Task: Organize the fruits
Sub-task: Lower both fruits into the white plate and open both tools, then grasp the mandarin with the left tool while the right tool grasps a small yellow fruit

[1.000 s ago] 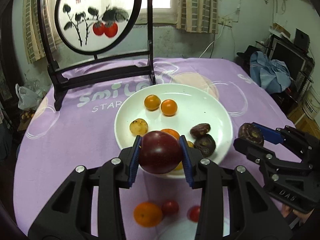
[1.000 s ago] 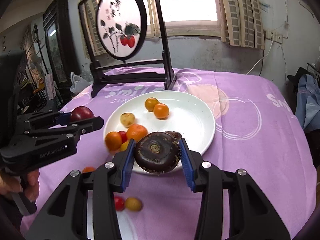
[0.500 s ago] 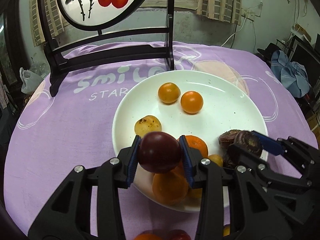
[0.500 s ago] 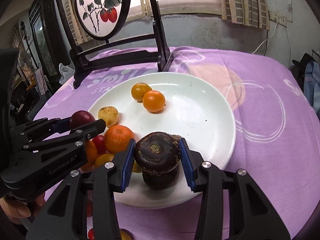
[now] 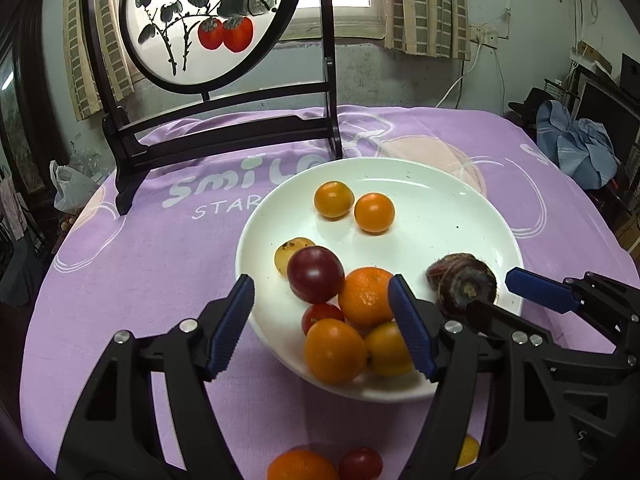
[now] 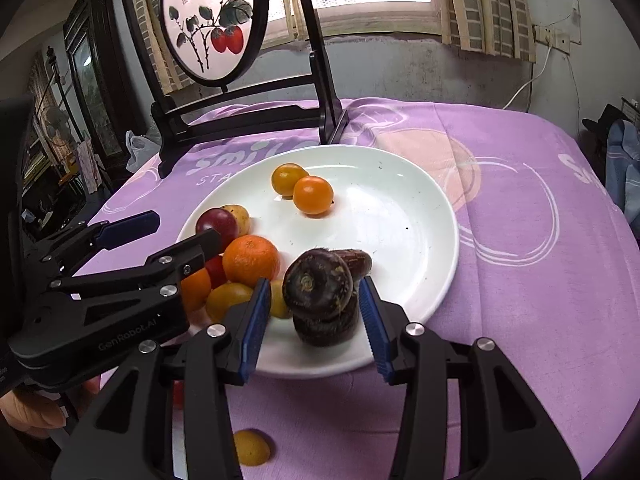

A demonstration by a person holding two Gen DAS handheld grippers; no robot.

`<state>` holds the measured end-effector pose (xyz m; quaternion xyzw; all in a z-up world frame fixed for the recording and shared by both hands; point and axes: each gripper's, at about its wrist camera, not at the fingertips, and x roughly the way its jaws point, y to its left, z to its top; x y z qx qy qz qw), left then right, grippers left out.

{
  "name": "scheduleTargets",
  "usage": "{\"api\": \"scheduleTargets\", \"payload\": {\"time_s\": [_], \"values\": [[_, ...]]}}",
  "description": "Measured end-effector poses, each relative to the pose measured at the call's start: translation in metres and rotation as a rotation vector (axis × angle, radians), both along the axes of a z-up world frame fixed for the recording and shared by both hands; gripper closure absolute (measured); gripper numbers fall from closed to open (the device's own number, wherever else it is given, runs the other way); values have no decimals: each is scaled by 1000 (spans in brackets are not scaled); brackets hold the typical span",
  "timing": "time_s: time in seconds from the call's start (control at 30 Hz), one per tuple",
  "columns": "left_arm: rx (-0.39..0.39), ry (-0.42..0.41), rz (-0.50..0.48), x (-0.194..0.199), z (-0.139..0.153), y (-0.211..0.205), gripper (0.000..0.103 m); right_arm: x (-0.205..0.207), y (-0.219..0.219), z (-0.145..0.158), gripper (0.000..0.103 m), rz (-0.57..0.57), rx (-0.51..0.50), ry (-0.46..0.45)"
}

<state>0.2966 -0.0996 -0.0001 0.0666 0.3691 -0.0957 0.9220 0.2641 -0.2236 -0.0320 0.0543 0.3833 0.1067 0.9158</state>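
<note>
Tablecloth (image 5: 160, 248) reads "Smil…", "STAR…"; left gripper (image 6: 180, 236) reads, probably, "GenRobot.AI".

plate (image 5: 460, 208): glossy white, glazed look | tablecloth (image 5: 140, 264): matt purple cloth, printed | plum (image 5: 316, 274): smooth, shiny dark red skin | dark fruit (image 6: 318, 284): dull, rough brown skin | orange (image 5: 366, 296): dimpled peel | stand (image 5: 224, 128): dark polished wood look

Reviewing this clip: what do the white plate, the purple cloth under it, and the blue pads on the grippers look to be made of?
White plate: glazed ceramic or porcelain by its look; smooth, glossy, with soft window reflections.
Purple cloth: thin printed fabric, matte, gently rumpled.
Blue pads: probably rubber or soft plastic; ribbed, matte faces on hard black plastic fingers.
</note>
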Motion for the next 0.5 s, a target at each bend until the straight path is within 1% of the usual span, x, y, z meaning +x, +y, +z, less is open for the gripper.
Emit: {"api": "scheduleTargets", "payload": {"time_s": [0.13, 0.23, 0.3, 0.33, 0.43, 0.5], "values": [[-6, -2, -7, -14, 6, 2, 30, -17, 1, 6, 57, 7, 3, -8], [-9, -13, -15, -32, 14, 6, 27, -33, -1, 9, 56, 8, 15, -7], [-13, -26, -20, -46, 18, 11, 25, -47, -5, 10, 51, -1, 23, -1], [-13, -34, -18, -55, 20, 15, 21, -53, -6, 10, 48, -2, 22, -1], [-5, -47, -19, -78, 21, 26, 20, -73, -7, 8, 47, -5, -11, 3], [-3, -52, -10, -90, 19, 33, 17, -82, -7, 4, 47, -3, -30, 15]]}}
